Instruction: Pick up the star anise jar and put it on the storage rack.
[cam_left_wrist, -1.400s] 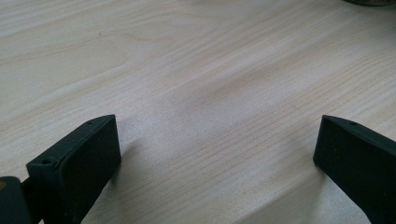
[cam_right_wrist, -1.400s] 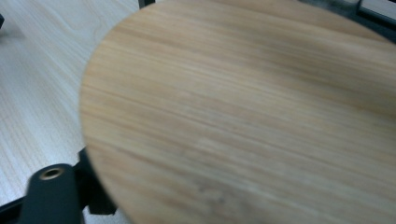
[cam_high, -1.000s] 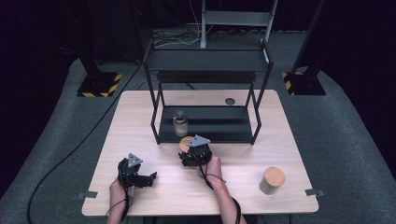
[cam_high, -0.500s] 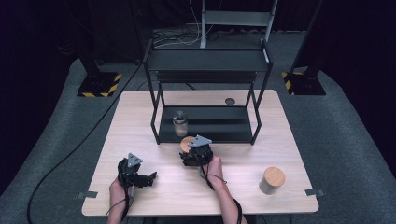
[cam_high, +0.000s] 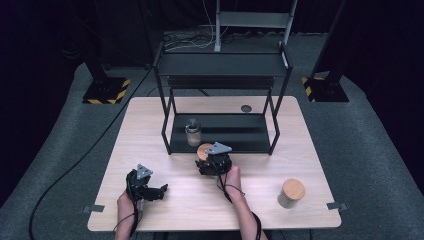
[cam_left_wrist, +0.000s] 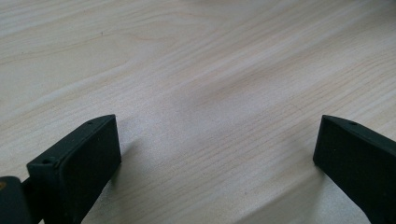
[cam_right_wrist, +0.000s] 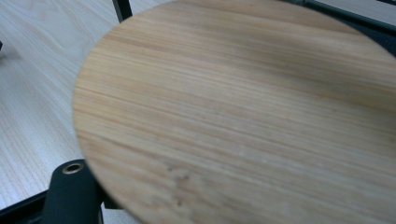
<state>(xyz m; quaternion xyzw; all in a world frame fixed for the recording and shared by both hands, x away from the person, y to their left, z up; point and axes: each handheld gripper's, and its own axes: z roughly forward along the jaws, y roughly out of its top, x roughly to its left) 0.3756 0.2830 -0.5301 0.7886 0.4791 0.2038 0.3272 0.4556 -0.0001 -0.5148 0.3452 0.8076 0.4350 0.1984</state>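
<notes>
A round wooden lid (cam_right_wrist: 243, 112) sits very close in the right gripper view, and one black jaw shows beneath its lower left edge. In the high view my right gripper (cam_high: 207, 159) is shut on this wooden lid (cam_high: 203, 150), just in front of the black shelf rack's (cam_high: 220, 142) bottom tier. A small glass jar (cam_high: 193, 134) stands on that tier, a little left of the lid. My left gripper (cam_high: 159, 190) rests low over the table at the front left. Its jaws stand wide open over bare wood, with nothing between them (cam_left_wrist: 217, 144).
A second jar with a wooden lid (cam_high: 291, 193) stands at the table's front right. A dark round hole (cam_high: 246, 108) lies in the tabletop behind the rack. The rack's uprights and upper shelf (cam_high: 222, 64) stand over the middle back of the table.
</notes>
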